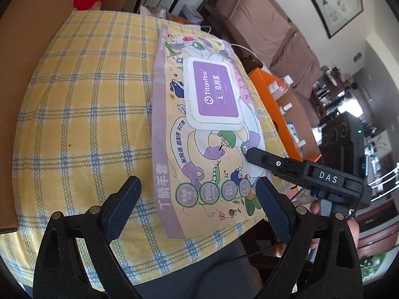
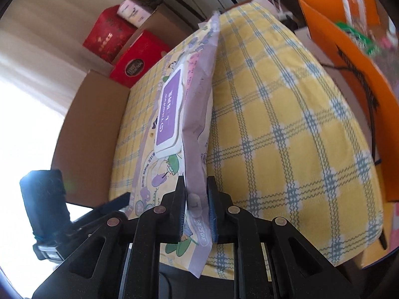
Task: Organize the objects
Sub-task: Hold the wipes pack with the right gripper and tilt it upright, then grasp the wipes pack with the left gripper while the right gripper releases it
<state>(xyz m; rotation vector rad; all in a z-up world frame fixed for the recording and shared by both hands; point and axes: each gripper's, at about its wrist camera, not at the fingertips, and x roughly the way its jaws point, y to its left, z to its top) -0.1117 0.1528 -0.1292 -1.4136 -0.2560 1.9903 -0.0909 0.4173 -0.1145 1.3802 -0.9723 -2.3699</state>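
Observation:
A flat soft pack [image 1: 199, 149] printed with cartoons, with a white and purple flip lid [image 1: 214, 92], lies on a yellow checked cloth [image 1: 87, 112]. My left gripper [image 1: 197, 186] hangs open over the pack's near end, one finger on each side, neither touching it. My right gripper [image 1: 249, 154] comes in from the right onto the pack's right edge. In the right wrist view it [image 2: 197, 199] is shut on the pack's purple side seam [image 2: 197, 114], which is lifted on edge above the cloth [image 2: 286, 137]. One left finger [image 2: 117, 203] shows at the left.
An orange box [image 1: 281, 114] holding small bottles stands right of the cloth and shows again as the orange box [image 2: 349, 49]. A cardboard box [image 2: 87, 129] borders the cloth's left side, with red boxes [image 2: 134, 59] behind it. A brown sofa [image 1: 261, 25] lies beyond.

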